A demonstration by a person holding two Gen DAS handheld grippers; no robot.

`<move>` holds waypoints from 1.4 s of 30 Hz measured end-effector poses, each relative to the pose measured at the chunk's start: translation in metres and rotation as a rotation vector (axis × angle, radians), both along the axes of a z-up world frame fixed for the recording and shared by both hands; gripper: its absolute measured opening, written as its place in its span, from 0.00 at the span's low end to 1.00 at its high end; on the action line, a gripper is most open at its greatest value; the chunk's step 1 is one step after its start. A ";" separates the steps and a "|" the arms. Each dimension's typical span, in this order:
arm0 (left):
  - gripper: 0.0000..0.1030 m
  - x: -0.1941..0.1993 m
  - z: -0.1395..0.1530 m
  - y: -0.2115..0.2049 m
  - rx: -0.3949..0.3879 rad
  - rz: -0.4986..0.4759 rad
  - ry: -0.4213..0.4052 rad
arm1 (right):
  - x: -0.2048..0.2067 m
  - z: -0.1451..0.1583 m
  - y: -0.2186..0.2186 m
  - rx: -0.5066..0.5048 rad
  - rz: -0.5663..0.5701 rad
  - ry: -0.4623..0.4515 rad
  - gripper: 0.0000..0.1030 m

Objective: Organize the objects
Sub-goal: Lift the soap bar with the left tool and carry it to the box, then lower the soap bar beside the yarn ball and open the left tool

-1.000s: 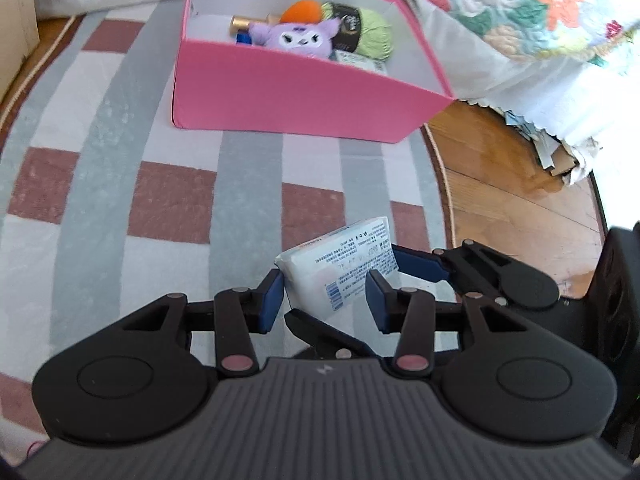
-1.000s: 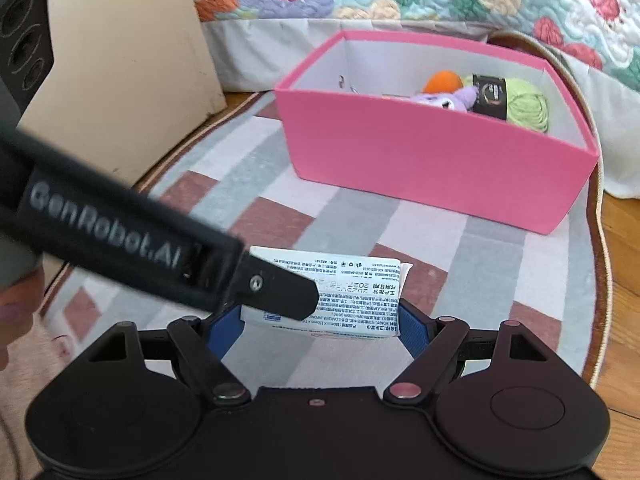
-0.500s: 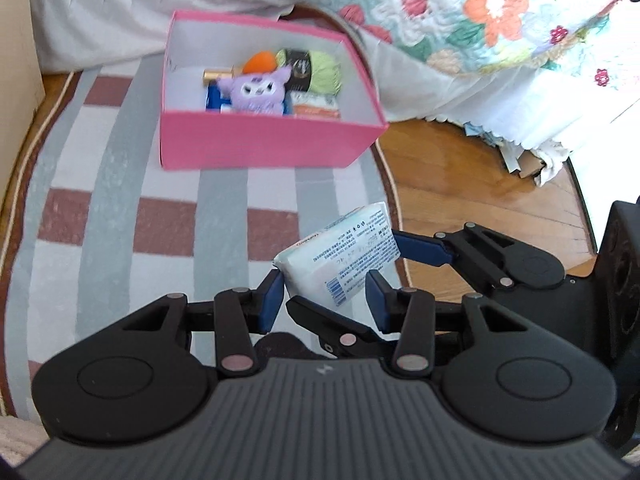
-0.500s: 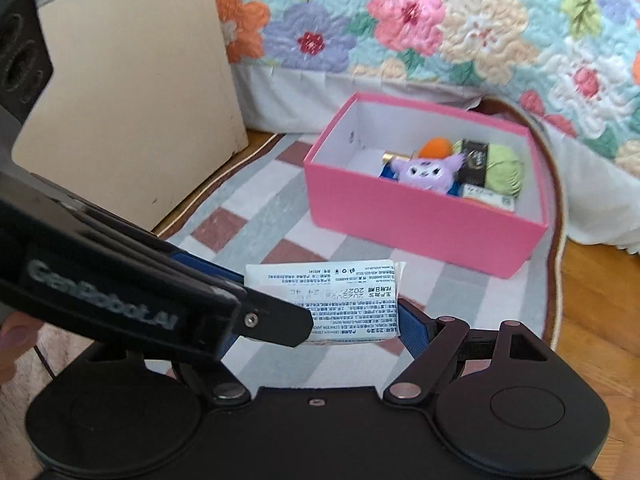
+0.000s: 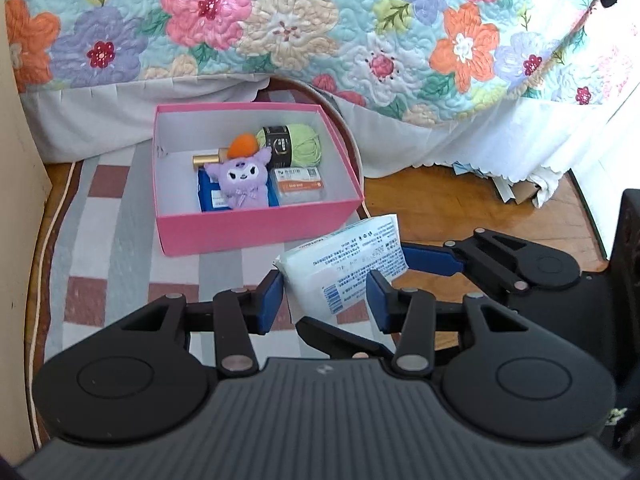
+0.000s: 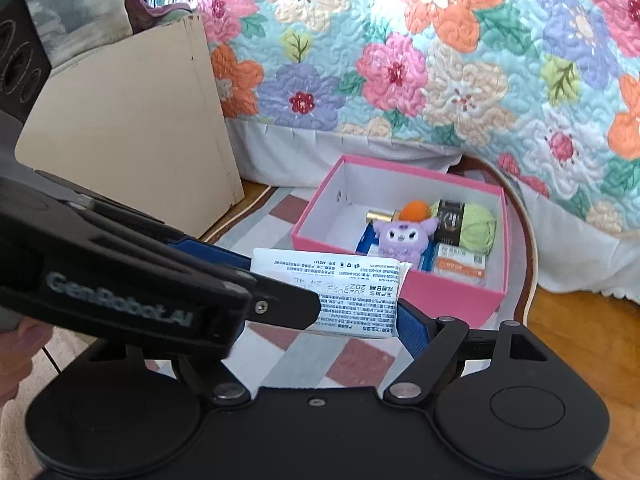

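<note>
A white tissue pack with printed text (image 5: 347, 264) hangs in the air between both grippers. My right gripper (image 6: 320, 312) is shut on it; the pack (image 6: 352, 296) fills its jaws. My left gripper (image 5: 325, 294) is open around the pack's near end, its blue pads (image 5: 269, 298) close on either side. The pink box (image 5: 256, 228) stands on the striped rug ahead. It holds a purple plush (image 5: 241, 180), green yarn (image 5: 306, 145), a gold tube, a blue pack and an orange-labelled pack. The box also shows in the right wrist view (image 6: 448, 288).
A bed with a floral quilt (image 5: 320, 28) rises behind the box. A beige cabinet (image 6: 132, 128) stands at the left. The rug (image 5: 108, 248) ends at a wooden floor (image 5: 460, 204) on the right, with papers under the bed skirt.
Both grippers have risen and pulled back from the box with the tissue pack, so the box looks smaller and its inside shows from above. The grip looks unchanged.
</note>
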State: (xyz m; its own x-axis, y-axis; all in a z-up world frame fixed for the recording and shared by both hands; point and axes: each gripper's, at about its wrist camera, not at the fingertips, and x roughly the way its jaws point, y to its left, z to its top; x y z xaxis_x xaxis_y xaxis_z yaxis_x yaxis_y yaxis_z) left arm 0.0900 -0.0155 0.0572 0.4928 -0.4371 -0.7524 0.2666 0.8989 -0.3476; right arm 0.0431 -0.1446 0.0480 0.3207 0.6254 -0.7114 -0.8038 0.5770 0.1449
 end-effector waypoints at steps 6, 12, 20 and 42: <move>0.42 0.026 0.008 -0.003 -0.016 0.008 -0.016 | 0.018 0.008 0.006 -0.007 0.002 -0.034 0.80; 0.42 0.065 0.007 -0.011 -0.056 0.015 -0.028 | 0.050 0.008 0.011 -0.014 -0.012 -0.068 0.79; 0.42 0.128 -0.022 -0.034 -0.040 0.021 -0.034 | 0.117 -0.021 0.018 -0.016 -0.055 -0.034 0.65; 0.43 0.251 -0.175 -0.059 -0.140 0.106 0.174 | 0.222 -0.148 0.061 -0.167 -0.194 0.054 0.50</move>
